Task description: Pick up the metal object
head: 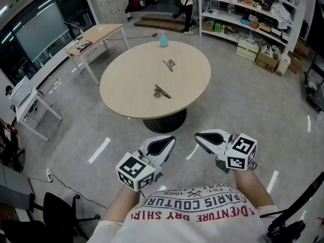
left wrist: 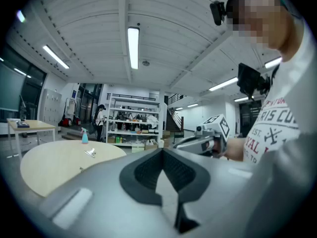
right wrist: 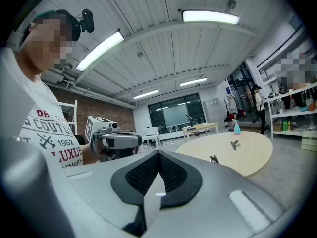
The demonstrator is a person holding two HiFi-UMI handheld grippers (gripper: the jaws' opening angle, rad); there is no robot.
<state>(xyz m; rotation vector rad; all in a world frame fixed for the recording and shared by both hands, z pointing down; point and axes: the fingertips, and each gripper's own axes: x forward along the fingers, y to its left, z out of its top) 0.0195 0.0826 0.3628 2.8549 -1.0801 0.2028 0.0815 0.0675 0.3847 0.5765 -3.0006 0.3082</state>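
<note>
**Grippers idle near the body, pick-up not begun**

Closest in: left gripper and right gripper, side by side, low over the floor, well apart from the round worktop. Left fingers pressed together, nothing between. Right fingers likewise closed and empty.

Progress, judged from the layout: nothing done. Approach, opening, grasp and lift all left.

Count:
- grippers: two
- worktop: one
- metal pieces on it: two, lying apart. Nearer metal object about mid-top, farther metal object toward the far side.
- blue spray bottle: one, at the far edge

Unclear which of the two pieces is meant; nearer one probably the easier reach.
</note>
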